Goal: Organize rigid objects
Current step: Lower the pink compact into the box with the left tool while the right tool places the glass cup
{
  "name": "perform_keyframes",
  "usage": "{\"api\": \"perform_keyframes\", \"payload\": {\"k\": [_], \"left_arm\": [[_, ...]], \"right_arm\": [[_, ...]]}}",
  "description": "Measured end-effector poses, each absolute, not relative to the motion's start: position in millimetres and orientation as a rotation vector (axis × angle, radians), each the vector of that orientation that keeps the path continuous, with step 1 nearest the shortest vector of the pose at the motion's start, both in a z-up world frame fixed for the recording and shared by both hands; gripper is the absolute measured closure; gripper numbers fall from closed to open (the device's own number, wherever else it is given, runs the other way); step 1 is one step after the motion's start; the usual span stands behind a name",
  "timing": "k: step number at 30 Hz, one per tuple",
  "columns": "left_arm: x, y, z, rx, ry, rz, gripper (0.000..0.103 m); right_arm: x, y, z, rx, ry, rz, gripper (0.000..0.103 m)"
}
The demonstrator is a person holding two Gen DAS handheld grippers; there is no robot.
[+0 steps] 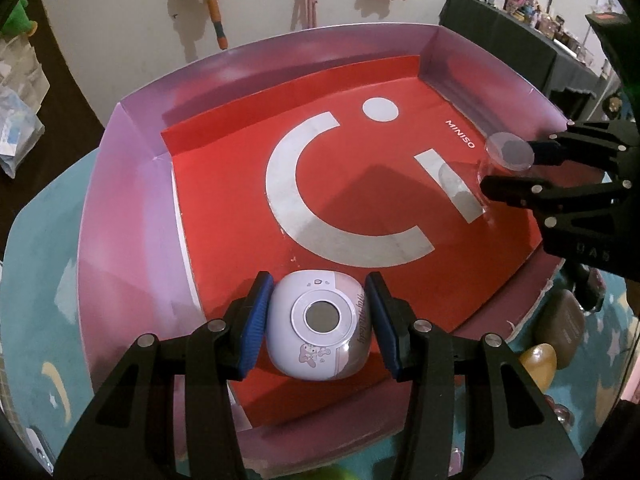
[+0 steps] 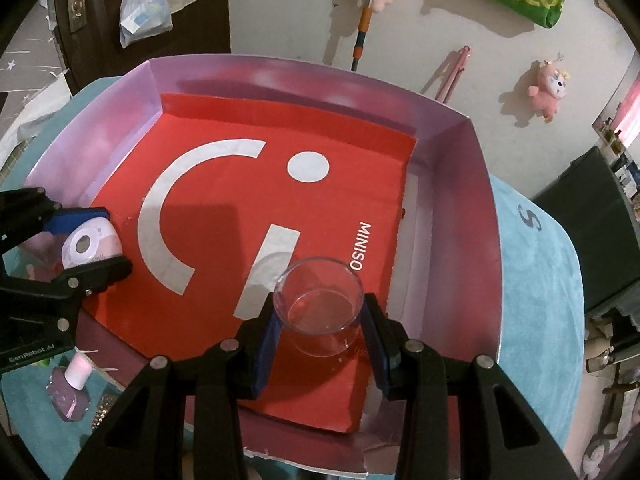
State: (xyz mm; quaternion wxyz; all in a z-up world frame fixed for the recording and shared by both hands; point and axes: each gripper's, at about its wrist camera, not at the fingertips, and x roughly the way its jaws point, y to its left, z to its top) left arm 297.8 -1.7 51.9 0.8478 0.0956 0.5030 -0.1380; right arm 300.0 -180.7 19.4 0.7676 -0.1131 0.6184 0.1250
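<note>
Left wrist view looks down into a wide, shallow cardboard tray with lilac-pink walls (image 1: 132, 208) sitting on a turquoise fleece cloth with pale stars and moons (image 2: 536, 280). A red paper sheet (image 1: 224, 216) lines the tray floor, printed with a big white smiling-face logo and the word "MINISO" in white capitals.

The left gripper (image 1: 318, 318) has its blue pads pressed against both sides of a small rounded white and pink plastic gadget with a round grey window on top (image 1: 316, 324); a cartoon rabbit figure and cursive lettering I can't read mark its shell. It sits low at the tray's near left edge.

The right gripper (image 2: 318, 340) is clamped around a clear, empty drinking glass (image 2: 320, 304), held upright over the red sheet by the "MINISO" lettering.

On the cloth outside the tray lies a mauve nail-polish bottle with a pink cap (image 2: 72, 392). Pink plush toys (image 2: 546, 84) lie on the pale floor beyond
</note>
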Motion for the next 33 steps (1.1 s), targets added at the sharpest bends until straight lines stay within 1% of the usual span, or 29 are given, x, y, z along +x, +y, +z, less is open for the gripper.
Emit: {"api": "perform_keyframes", "payload": {"k": [16, 23, 25, 26, 27, 33], "left_arm": [[300.8, -0.4, 51.1, 0.166, 1.07, -0.304, 0.057], [302.7, 2.4, 51.2, 0.128, 1.068, -0.321, 0.056], [301.8, 3.0, 53.5, 0.115, 1.058, -0.333, 0.051], [300.8, 3.6, 55.3, 0.11, 1.05, -0.336, 0.045], [299.5, 3.8, 58.4, 0.105, 1.035, -0.338, 0.042], [295.0, 7.2, 75.4, 0.067, 0.992, -0.349, 0.037]], "right_arm": [[301.6, -182.3, 13.3, -0.237, 1.359, 0.273, 0.061], [302.3, -180.7, 14.1, -0.229, 1.363, 0.275, 0.059], [302.1, -181.7, 14.7, -0.219, 1.365, 0.281, 0.057], [301.9, -182.1, 15.2, -0.214, 1.365, 0.283, 0.056], [300.7, -181.0, 16.4, -0.209, 1.364, 0.285, 0.056], [296.9, -180.7, 23.9, -0.189, 1.35, 0.294, 0.049]]}}
